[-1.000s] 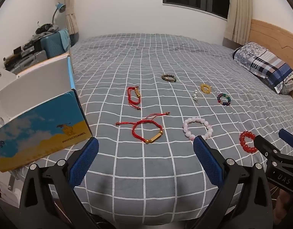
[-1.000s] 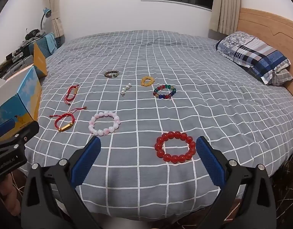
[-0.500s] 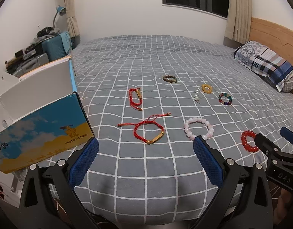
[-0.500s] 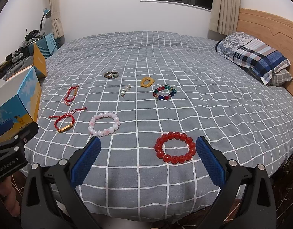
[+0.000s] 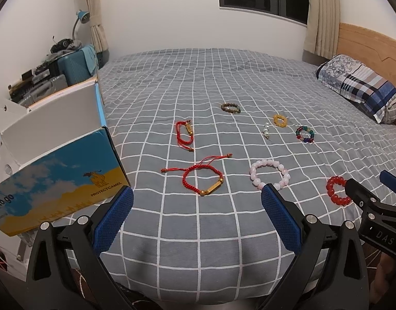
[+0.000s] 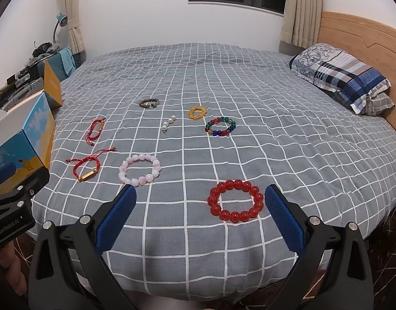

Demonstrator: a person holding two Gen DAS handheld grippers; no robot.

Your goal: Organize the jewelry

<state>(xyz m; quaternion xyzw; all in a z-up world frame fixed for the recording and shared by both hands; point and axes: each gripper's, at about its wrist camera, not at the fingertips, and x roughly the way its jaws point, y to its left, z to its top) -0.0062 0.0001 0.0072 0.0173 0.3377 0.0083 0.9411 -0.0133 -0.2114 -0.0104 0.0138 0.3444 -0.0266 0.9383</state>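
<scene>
Several bracelets lie on the grey checked bed. A red cord bracelet with a gold bar (image 5: 203, 180) lies just ahead of my open, empty left gripper (image 5: 197, 215). A pink bead bracelet (image 5: 270, 177) is to its right. A red bead bracelet (image 6: 236, 200) lies ahead of my open, empty right gripper (image 6: 200, 218), near its right finger. Farther off lie a second red cord bracelet (image 5: 184, 134), a brown bead bracelet (image 5: 231, 108), a yellow one (image 5: 279, 120), pearls (image 5: 266, 131) and a multicoloured one (image 6: 220, 126).
An open blue and yellow cardboard box (image 5: 61, 178) stands at the bed's left edge. A plaid pillow (image 6: 342, 82) and wooden headboard (image 6: 360, 36) are at the right. Suitcases and clutter (image 5: 56, 69) stand beyond the box.
Both grippers have risen and drawn back slightly, so the bracelets sit a little lower in view. Nothing on the bed has moved.
</scene>
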